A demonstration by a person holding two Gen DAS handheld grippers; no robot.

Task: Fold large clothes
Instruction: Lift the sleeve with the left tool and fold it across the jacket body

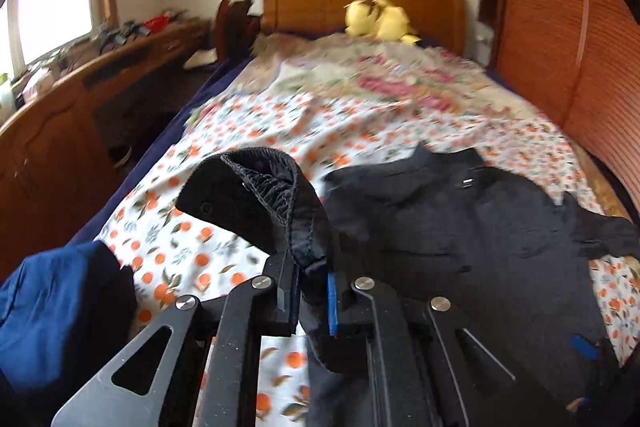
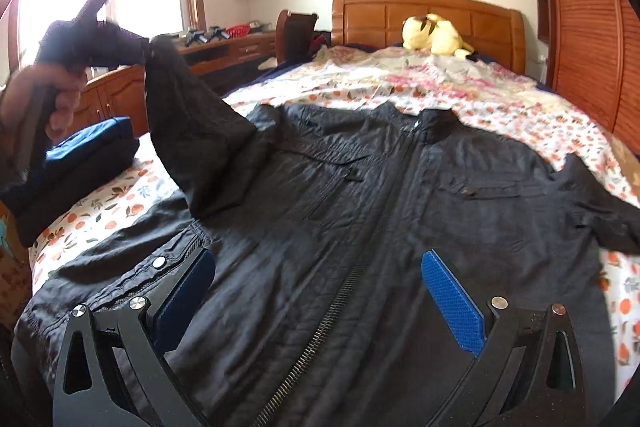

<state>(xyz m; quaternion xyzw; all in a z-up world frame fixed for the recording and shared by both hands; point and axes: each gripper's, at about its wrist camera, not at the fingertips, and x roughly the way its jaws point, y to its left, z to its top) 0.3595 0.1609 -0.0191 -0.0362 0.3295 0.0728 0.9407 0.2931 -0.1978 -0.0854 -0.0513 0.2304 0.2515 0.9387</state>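
Observation:
A black zip-front jacket (image 2: pixel 360 211) lies front side up on the bed, collar toward the headboard; it also shows in the left wrist view (image 1: pixel 460 223). My left gripper (image 1: pixel 312 291) is shut on the jacket's left sleeve cuff (image 1: pixel 260 195) and holds it lifted off the bed. In the right wrist view the left gripper (image 2: pixel 136 47) shows at upper left with the raised sleeve (image 2: pixel 192 131) hanging from it. My right gripper (image 2: pixel 320 291) is open and empty, low over the jacket's lower front, its jaws either side of the zip (image 2: pixel 340 303).
The bed has an orange-print sheet (image 1: pixel 256 131) and a wooden headboard (image 2: pixel 428 15) with a yellow plush toy (image 2: pixel 436 35). A folded blue-and-black garment (image 2: pixel 92 151) lies at the bed's left edge. A wooden desk (image 1: pixel 80 95) runs along the left, a slatted wardrobe (image 2: pixel 592 27) on the right.

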